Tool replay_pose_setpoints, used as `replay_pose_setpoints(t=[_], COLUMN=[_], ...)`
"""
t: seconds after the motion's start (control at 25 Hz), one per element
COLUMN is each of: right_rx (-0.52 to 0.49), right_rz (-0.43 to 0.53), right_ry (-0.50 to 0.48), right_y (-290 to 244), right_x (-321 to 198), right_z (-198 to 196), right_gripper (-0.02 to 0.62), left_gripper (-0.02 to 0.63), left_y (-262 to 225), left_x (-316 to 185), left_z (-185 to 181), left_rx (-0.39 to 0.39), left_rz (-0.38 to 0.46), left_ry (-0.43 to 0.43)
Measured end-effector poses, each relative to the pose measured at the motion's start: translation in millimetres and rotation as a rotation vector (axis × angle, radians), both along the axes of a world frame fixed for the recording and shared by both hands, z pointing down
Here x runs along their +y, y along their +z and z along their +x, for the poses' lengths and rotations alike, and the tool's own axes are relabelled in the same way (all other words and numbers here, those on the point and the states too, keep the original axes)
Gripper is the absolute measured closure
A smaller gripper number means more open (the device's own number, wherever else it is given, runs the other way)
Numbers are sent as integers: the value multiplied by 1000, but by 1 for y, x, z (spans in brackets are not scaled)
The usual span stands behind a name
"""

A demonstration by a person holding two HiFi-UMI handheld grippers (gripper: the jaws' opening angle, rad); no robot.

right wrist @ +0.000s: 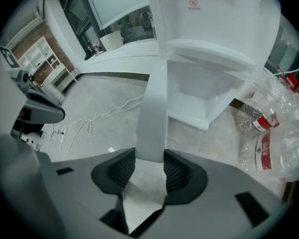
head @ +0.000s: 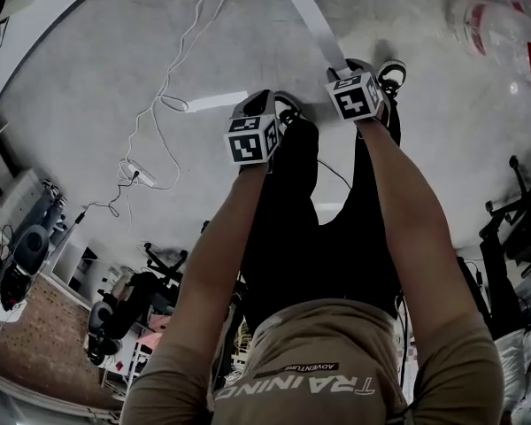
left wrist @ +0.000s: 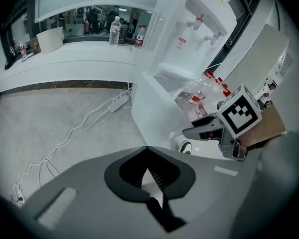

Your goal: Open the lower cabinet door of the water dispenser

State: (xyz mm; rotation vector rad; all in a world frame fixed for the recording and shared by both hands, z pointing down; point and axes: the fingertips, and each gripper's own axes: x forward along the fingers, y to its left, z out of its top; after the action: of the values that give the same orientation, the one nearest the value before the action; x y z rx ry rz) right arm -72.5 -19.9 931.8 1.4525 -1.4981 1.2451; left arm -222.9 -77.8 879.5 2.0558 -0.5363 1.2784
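The white water dispenser (left wrist: 192, 19) stands with its lower cabinet (right wrist: 202, 96) open and its inside showing. The white cabinet door (right wrist: 153, 108) stands swung out, edge-on between my right gripper's pads. My right gripper (right wrist: 150, 159) is shut on that door edge; in the head view it (head: 345, 71) sits at the lower end of the door strip (head: 305, 11). My left gripper (left wrist: 146, 148) hangs beside the door panel (left wrist: 149, 106), fingertips together, nothing held. In the head view it (head: 264, 113) is left of the right one.
A clear bag of plastic bottles (right wrist: 271, 128) lies on the floor to the right of the dispenser. A power strip (left wrist: 118, 102) and white cables (head: 159, 104) trail over the grey floor at the left. The person's legs and shoes (head: 391, 73) stand below the grippers.
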Motion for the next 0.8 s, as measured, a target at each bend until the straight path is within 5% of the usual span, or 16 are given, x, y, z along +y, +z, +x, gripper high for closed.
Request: replay_pose_setpoints(t=[0.24, 0.36, 0.56, 0.8], right_rx=[-21, -34, -6, -44], right_rz=[-54, -56, -79, -98], right_ry=[97, 105, -92, -193], right_y=[-3, -3, -4, -3], right_x=[-5, -27, -45, -80], right_z=[-35, -58, -99, -126], right_gripper=[410, 411, 502, 506], left_gripper=[606, 606, 606, 606], left_y=[15, 24, 22, 18], left_x=[-4, -15, -15, -39], left_z=[-46, -72, -106, -134], left_rx=[-25, -47, -77, -71], left_rz=[13, -6, -22, -15], left_ry=[19, -62, -112, -187])
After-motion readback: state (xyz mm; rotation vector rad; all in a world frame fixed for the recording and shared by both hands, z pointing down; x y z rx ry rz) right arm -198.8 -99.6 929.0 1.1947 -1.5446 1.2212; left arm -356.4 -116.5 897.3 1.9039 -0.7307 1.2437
